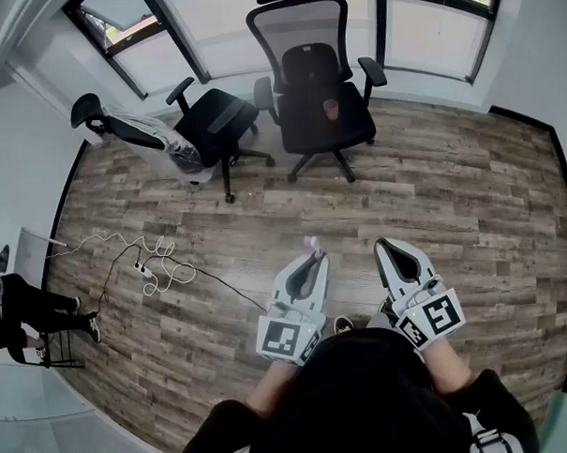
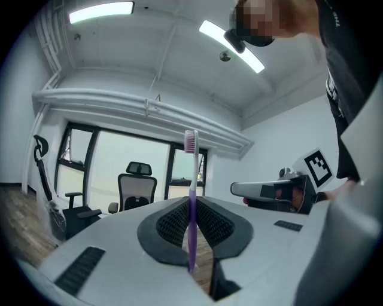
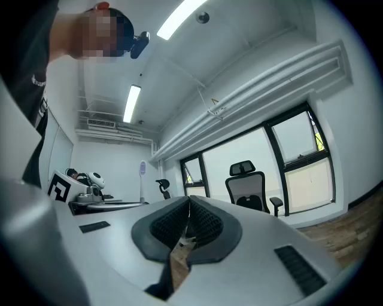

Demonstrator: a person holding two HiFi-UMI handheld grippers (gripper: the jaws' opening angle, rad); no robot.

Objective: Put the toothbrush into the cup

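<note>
My left gripper (image 1: 314,260) is shut on a purple toothbrush (image 2: 191,203), which stands upright between the jaws with its pink bristle head on top. Seen from the head, only the brush tip (image 1: 311,242) pokes past the jaws. A small brown cup (image 1: 331,108) sits on the seat of the black office chair (image 1: 317,88) far ahead. My right gripper (image 1: 386,247) is level with the left one and to its right, shut with nothing between its jaws (image 3: 189,206). The right gripper view catches the toothbrush (image 3: 142,170) off to its left.
A second office chair (image 1: 204,126), tipped back with a grey cloth on it, stands left of the first. A white cable and power strip (image 1: 145,266) lie on the wooden floor at the left. Windows line the far wall. A dark stand (image 1: 34,321) is at the far left.
</note>
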